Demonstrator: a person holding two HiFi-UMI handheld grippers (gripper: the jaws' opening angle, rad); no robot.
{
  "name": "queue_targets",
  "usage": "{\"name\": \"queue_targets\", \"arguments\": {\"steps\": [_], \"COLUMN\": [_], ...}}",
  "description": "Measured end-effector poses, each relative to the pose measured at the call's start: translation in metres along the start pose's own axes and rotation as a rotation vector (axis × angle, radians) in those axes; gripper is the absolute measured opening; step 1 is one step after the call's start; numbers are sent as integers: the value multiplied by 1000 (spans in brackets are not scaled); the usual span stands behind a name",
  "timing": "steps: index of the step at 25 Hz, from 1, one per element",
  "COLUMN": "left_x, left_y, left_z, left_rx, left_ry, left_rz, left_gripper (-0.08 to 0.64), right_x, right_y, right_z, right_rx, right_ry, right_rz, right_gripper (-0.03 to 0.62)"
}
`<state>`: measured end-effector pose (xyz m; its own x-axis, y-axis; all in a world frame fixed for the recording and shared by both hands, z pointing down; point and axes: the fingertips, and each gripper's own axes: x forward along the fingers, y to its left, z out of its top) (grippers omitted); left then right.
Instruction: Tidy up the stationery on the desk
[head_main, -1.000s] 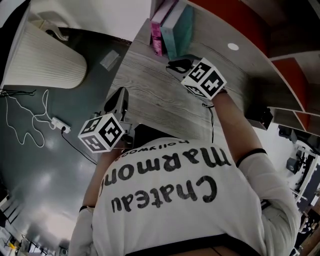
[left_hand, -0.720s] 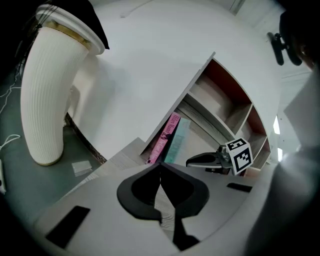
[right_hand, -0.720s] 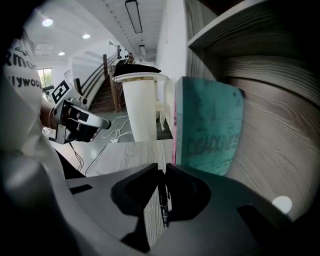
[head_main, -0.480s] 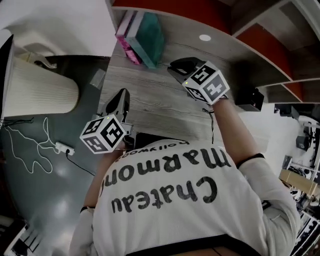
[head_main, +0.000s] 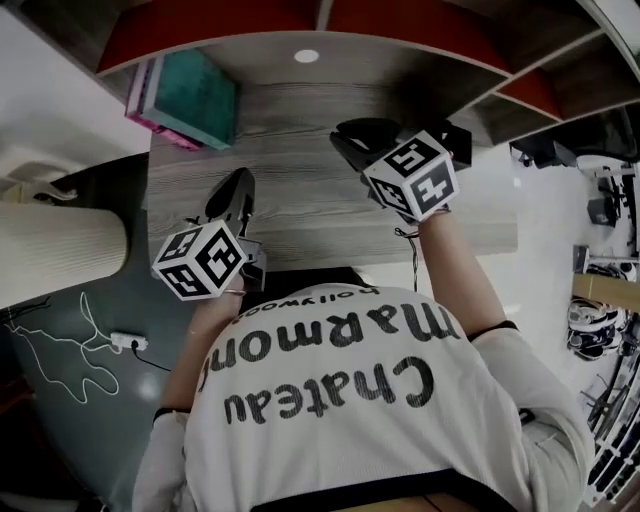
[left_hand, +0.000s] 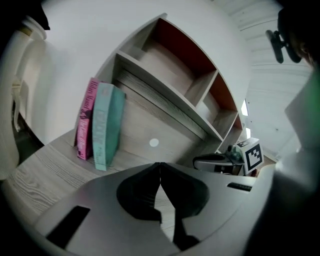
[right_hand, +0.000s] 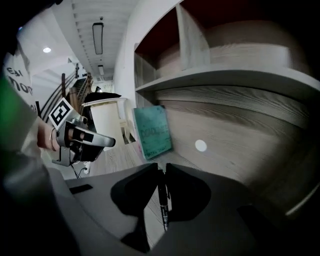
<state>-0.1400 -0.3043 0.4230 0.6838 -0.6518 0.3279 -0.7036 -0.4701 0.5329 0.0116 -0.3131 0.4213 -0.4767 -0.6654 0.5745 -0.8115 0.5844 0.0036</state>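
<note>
My right gripper (right_hand: 162, 169) is shut on a dark pen (right_hand: 163, 202). The pen lies in the thin gap between the two jaws, and the jaws press it from both sides. I hold it up over the right part of the grey wood desk (head_main: 300, 215).

My left gripper (left_hand: 160, 166) is shut too. Its jaw tips touch each other and hold nothing. It hangs over the left front part of the desk. The two grippers are side by side and apart from each other.

At the back left of the desk stand two books. The teal book (left_hand: 107, 125) is nearer to my grippers. The pink book (left_hand: 87, 117) touches it on the far side, near the left edge of the desk. Both stand up almost straight.

Behind the desk there is a wood wall with a small white dot (right_hand: 200, 145) on it. Above that is a shelf (left_hand: 170, 97) with boxes that have red backs.

Down on the dark floor at the left lies a white cord (head_main: 70, 355).
</note>
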Motion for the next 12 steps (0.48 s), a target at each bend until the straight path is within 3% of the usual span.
{"name": "queue_targets", "arguments": {"steps": [6, 12], "left_x": [37, 66], "left_y": [-88, -175], "left_z": [-36, -79], "left_rx": [45, 58], "left_ry": [51, 91], "left_rz": [-90, -137], "left_gripper": [15, 15], "right_x": [-86, -176], "right_y": [-31, -76], "right_z": [-34, -63], "right_rx": [137, 202], "right_ry": [-94, -177], "right_rz": [-49, -97], "right_gripper": [66, 66]}}
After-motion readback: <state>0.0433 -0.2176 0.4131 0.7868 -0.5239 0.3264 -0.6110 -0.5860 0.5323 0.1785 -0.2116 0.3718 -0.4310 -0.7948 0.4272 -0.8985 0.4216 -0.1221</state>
